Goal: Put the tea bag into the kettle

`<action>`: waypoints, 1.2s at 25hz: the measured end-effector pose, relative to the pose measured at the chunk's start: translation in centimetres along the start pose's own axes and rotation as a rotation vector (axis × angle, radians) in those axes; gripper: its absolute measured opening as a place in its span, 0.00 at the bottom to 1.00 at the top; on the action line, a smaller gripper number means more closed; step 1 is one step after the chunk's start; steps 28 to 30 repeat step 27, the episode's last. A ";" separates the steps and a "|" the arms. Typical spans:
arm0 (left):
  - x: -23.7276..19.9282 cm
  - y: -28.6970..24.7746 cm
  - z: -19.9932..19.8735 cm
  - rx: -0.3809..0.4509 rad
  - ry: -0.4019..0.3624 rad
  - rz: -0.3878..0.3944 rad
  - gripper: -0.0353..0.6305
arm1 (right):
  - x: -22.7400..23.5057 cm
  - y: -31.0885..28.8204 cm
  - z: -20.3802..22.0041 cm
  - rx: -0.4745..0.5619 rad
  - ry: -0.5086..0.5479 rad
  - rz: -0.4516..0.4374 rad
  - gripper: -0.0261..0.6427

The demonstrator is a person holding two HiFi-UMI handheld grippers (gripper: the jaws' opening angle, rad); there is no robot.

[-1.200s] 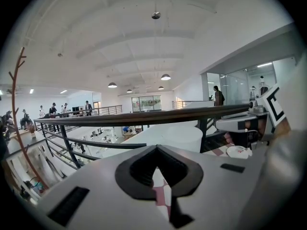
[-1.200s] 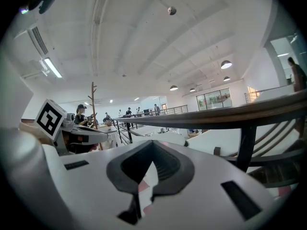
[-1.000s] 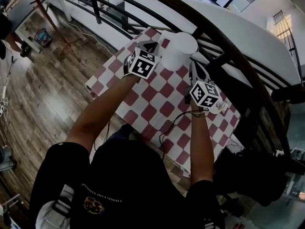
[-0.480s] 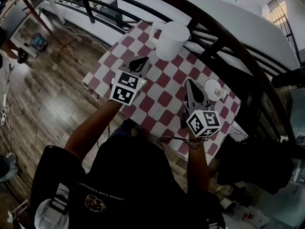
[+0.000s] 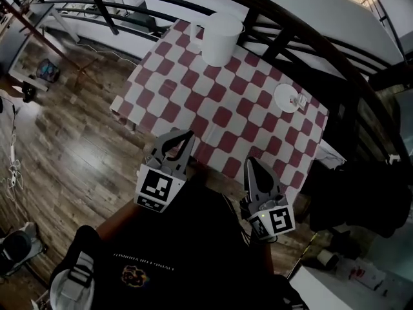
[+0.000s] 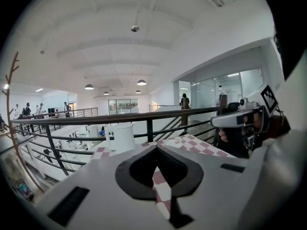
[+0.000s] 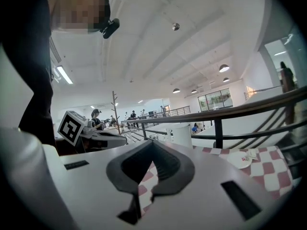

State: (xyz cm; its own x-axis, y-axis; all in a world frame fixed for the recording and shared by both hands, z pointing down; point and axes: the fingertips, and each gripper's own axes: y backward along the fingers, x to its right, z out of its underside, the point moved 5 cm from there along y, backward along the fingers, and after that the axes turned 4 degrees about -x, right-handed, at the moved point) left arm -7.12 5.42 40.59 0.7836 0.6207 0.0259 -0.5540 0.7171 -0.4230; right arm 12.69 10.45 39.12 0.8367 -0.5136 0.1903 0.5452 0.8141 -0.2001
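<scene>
The white kettle [image 5: 219, 37] stands at the far end of the red-and-white checked table [image 5: 226, 115]; it also shows in both gripper views, kettle [image 6: 122, 138] and kettle [image 7: 182, 134]. A small white plate [image 5: 286, 98] lies at the table's right side, with what looks like the tea bag [image 5: 301, 102] at its rim, tea bag [image 7: 250, 154]. My left gripper [image 5: 182, 136] and right gripper [image 5: 253, 163] are held off the table's near edge, close to the body. Both are shut, with nothing between the jaws.
A black curved railing [image 5: 303, 31] runs behind the table. Wooden floor [image 5: 71, 141] lies to the left, and dark bags [image 5: 352, 192] sit to the right. The table's near edge [image 5: 213, 166] is just ahead of both grippers.
Both grippers have drawn back from the kettle and the plate to beyond the table's near edge. The head view now takes in the whole table.
</scene>
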 end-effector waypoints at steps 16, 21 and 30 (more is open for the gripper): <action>5.0 3.3 1.2 0.011 -0.053 0.066 0.05 | -3.9 5.6 1.3 0.023 0.010 0.068 0.06; 5.3 3.5 1.0 0.026 -0.062 0.061 0.05 | -3.9 6.1 1.4 0.028 0.016 0.082 0.06; 5.2 3.6 0.7 0.038 -0.069 0.055 0.05 | -3.9 6.0 1.3 0.029 0.024 0.082 0.06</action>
